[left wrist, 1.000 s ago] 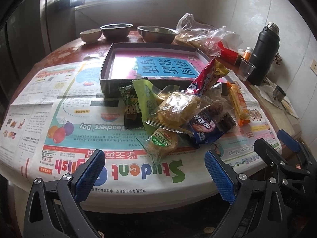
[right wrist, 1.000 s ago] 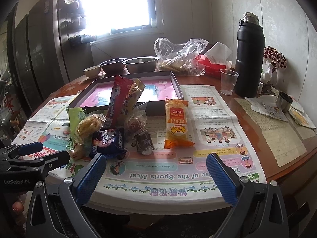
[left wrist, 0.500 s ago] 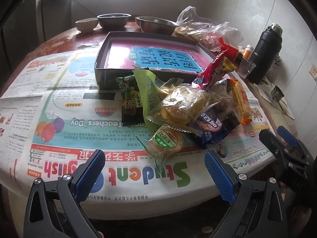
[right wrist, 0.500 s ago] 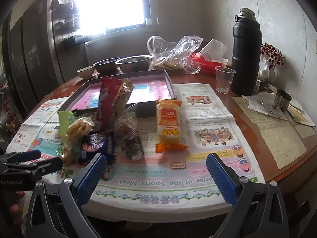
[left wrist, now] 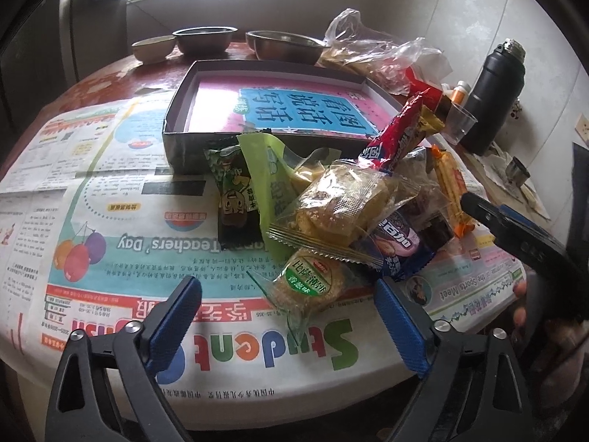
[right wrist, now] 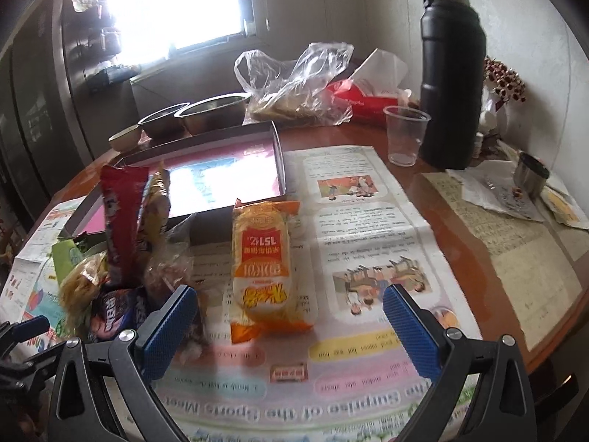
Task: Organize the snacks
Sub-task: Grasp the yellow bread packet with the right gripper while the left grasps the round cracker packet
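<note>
Snacks (left wrist: 331, 213) lie heaped on newspaper (left wrist: 110, 243) covering the tabletop (right wrist: 441, 191), just at 6 o'clock of a shallow open box (left wrist: 176, 136) lined with pink and blue printed paper. Pile contents noted: a clear-wrapped cake (left wrist: 342, 206) on top, a green-labelled round biscuit pack (left wrist: 309, 283) at its 6 o'clock, a dark green packet (left wrist: 232, 195) at 9 o'clock, a red wrapper (left wrist: 397, 136) standing tilted at 1 o'clock. An orange packet (right wrist: 261, 269) lies apart from the heap, at its 3 o'clock in the right wrist view.

Left gripper (left wrist: 291, 313): jaws wide and closing, nothing pressed between the pads; the biscuit pack's lower end sits in the gap. Right gripper (right wrist: 291, 320): jaws spread, gripping nothing; the orange packet's near end lies between the pads, untouched.

Beyond the box at 12 o'clock: metal bowls (left wrist: 206, 38), a plastic bag (right wrist: 294, 81). At 2 o'clock: a black flask (right wrist: 452, 73), a clear cup (right wrist: 405, 136)
</note>
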Demonstrator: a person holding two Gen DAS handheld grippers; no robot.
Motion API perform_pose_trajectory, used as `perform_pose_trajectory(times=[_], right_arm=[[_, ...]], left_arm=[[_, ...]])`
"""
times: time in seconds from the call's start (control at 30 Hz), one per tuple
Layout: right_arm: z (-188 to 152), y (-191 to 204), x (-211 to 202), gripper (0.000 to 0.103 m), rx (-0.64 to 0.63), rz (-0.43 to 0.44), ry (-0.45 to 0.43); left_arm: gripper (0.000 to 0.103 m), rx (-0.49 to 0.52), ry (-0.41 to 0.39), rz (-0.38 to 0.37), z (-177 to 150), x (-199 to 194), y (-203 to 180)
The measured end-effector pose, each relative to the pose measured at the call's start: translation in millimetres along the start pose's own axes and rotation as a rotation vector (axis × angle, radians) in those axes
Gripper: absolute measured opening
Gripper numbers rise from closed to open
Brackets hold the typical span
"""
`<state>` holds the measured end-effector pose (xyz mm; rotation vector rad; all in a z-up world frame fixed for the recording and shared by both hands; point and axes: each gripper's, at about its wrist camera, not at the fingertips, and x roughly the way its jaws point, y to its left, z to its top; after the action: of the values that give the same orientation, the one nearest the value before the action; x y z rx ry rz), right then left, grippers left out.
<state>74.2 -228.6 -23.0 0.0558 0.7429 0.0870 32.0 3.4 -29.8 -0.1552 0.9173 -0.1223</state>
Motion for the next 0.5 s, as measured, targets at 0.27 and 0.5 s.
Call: perform_pose_trajectory(times=[0.27,0.5], right_arm=[[11.5,1.4,21.2,0.088,-0.016,0.018,0.022],[16.7,4.8,35.4,0.066,-0.015,0.061,0.043]], left_arm=[[0.079,0.003,0.011,-0.025,0.4,5.5,2.1],[0.072,0.023,0.005,-0.019,0.6,6.9,-1.5]])
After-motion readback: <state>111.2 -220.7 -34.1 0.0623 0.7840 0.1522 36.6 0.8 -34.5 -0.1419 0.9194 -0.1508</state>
